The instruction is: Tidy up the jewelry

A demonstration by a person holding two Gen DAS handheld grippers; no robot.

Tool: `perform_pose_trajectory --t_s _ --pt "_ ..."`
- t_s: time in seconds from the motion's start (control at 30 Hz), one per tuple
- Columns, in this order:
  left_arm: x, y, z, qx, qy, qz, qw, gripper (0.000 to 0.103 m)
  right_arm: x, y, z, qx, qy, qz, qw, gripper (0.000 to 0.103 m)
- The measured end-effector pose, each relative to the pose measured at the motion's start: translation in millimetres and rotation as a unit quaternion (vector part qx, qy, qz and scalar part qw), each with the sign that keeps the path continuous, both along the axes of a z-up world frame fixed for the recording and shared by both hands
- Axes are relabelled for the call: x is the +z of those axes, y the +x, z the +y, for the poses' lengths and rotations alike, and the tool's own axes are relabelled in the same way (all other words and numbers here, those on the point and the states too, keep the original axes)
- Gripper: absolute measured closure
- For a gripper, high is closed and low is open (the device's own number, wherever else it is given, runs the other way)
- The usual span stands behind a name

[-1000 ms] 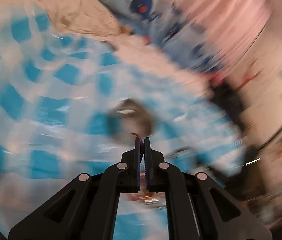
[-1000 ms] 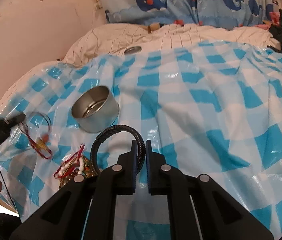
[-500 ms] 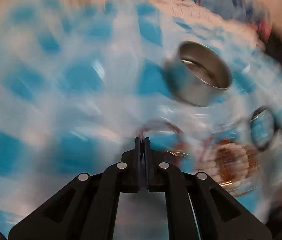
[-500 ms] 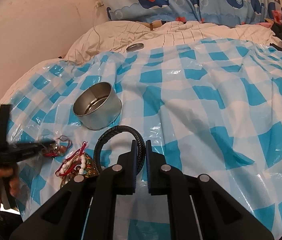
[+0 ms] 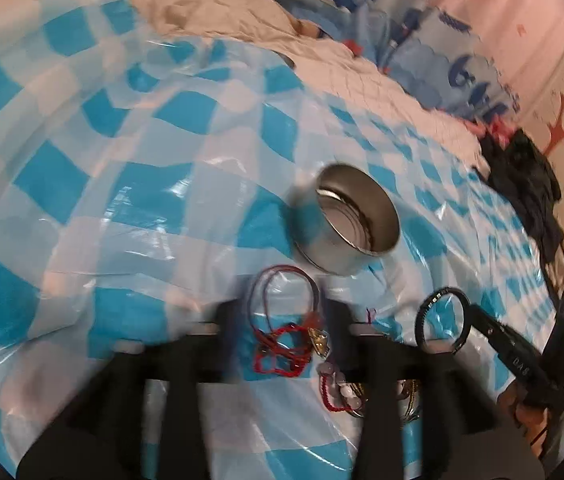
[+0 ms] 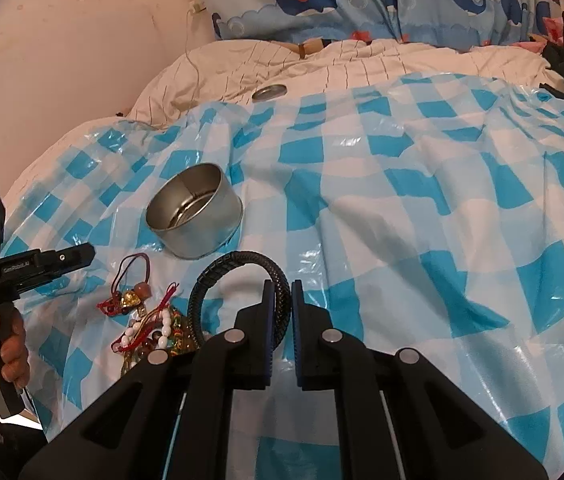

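Note:
A round metal tin (image 5: 356, 224) (image 6: 195, 216) stands open on the blue-checked plastic sheet (image 6: 402, 200). My left gripper (image 5: 282, 312) is open, its blurred fingers either side of a red cord bracelet with a gold charm (image 5: 286, 332) lying on the sheet; that bracelet also shows in the right wrist view (image 6: 129, 292). My right gripper (image 6: 281, 292) is shut on a black braided bracelet (image 6: 237, 276), also in the left wrist view (image 5: 442, 320). A pile of beaded bracelets (image 6: 153, 332) (image 5: 342, 392) lies beside it.
The tin's lid (image 6: 269, 92) lies on the cream striped duvet (image 6: 322, 68) behind the sheet. Whale-print fabric (image 6: 362, 0) backs the bed. Dark clothing (image 5: 530, 184) lies at the right edge. A pink wall (image 6: 61, 20) is at left.
My left gripper swung down to the sheet, opened, and released the red cord bracelet, which now lies near the tin. My right gripper has stayed shut on the black bracelet.

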State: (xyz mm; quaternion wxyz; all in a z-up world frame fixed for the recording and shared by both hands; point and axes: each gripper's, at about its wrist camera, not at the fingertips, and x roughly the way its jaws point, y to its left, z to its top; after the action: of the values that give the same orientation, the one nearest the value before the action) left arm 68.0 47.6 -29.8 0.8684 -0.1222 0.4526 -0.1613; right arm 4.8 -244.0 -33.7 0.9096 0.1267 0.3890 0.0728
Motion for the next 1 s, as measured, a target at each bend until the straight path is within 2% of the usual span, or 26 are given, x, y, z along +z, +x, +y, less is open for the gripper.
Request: perform_pose_trajectory --t_s 0.1,0.13,0.17,0.2,0.23,0.27,0.3,0.33,0.37,0.43,0.47,0.5,0.53,0.6,0.67,0.77,0.83,0.9,1.0 --pt "-16.9 4.3 -21.0 -0.011 0.078 0.006 0.9969 0.039 -2.9 0.9 0.6 0.001 0.002 0.005 1.0 0.094" --pt "-23.8 8.7 -28.7 -0.007 0.119 0.01 0.9928 0.039 -3.4 1.2 0.2 0.001 0.002 0.006 1.0 0.094" --pt "-31.0 12.9 -34.1 -0.006 0.144 0.013 0.9894 0.039 -3.8 1.3 -0.4 0.001 0.003 0.007 1.0 0.094" --pt "-35.5 15.4 -35.9 -0.009 0.148 0.018 0.9887 0.043 -4.8 2.0 -0.8 0.001 0.002 0.009 1.0 0.094" --pt "-40.8 18.6 -36.0 -0.011 0.137 0.028 0.9901 0.053 -5.8 2.6 -1.0 0.0 0.001 0.011 1.0 0.094" --pt "-43.6 21.6 -32.9 -0.013 0.111 0.045 0.9927 0.083 -7.5 3.4 -1.4 0.0 0.001 0.015 1.0 0.094" --pt "-40.7 23.0 -26.8 -0.015 0.071 0.053 0.996 0.095 -9.6 4.8 -1.7 0.0 0.002 0.021 1.0 0.094" --pt "-33.6 22.3 -19.3 -0.02 0.021 0.05 0.9983 0.101 -12.1 6.1 -1.7 0.001 0.003 0.028 1.0 0.094" --pt "-25.0 20.7 -12.9 -0.027 -0.03 0.044 0.9982 0.102 -13.5 6.2 -1.5 0.001 0.002 0.031 1.0 0.094" --pt "-3.2 13.7 -1.6 -0.039 -0.105 0.018 0.9936 0.102 -18.0 7.8 0.3 0.004 -0.003 0.044 0.999 0.094" --pt "10.0 8.2 5.0 -0.052 -0.149 -0.005 0.9874 0.102 -21.4 9.2 1.5 0.005 -0.007 0.053 0.999 0.087" --pt "16.7 5.3 8.3 -0.057 -0.168 -0.017 0.9839 0.102 -26.2 10.7 3.4 0.005 -0.013 0.064 0.998 0.072" --pt "23.5 2.9 12.8 -0.058 -0.176 -0.027 0.9823 0.102 -31.3 12.1 6.6 0.007 -0.021 0.074 0.997 0.067" --pt "22.9 3.7 15.9 -0.044 -0.141 -0.021 0.9888 0.102 -33.6 11.1 12.1 0.007 -0.038 0.071 0.997 0.065" --pt "12.1 6.6 23.3 -0.032 -0.16 0.002 0.9866 0.102 -29.5 8.3 12.8 0.001 -0.043 0.057 0.997 0.065" --pt "14.4 2.5 26.6 -0.032 -0.161 0.001 0.9864 0.102 -19.2 2.8 10.0 0.002 -0.019 0.029 0.999 0.065" --pt "17.4 0.5 27.6 -0.032 -0.169 -0.001 0.9851 0.102 -11.1 -0.2 13.4 0.027 0.018 0.008 0.999 0.065" --pt "16.5 0.5 21.6 -0.031 -0.17 -0.001 0.9849 0.102 -1.9 -5.7 26.4 0.074 0.048 -0.018 0.996 0.065" --pt "14.5 1.6 15.0 -0.034 -0.179 0.005 0.9833 0.102 14.5 -19.3 56.9 0.154 0.063 -0.062 0.984 0.065"
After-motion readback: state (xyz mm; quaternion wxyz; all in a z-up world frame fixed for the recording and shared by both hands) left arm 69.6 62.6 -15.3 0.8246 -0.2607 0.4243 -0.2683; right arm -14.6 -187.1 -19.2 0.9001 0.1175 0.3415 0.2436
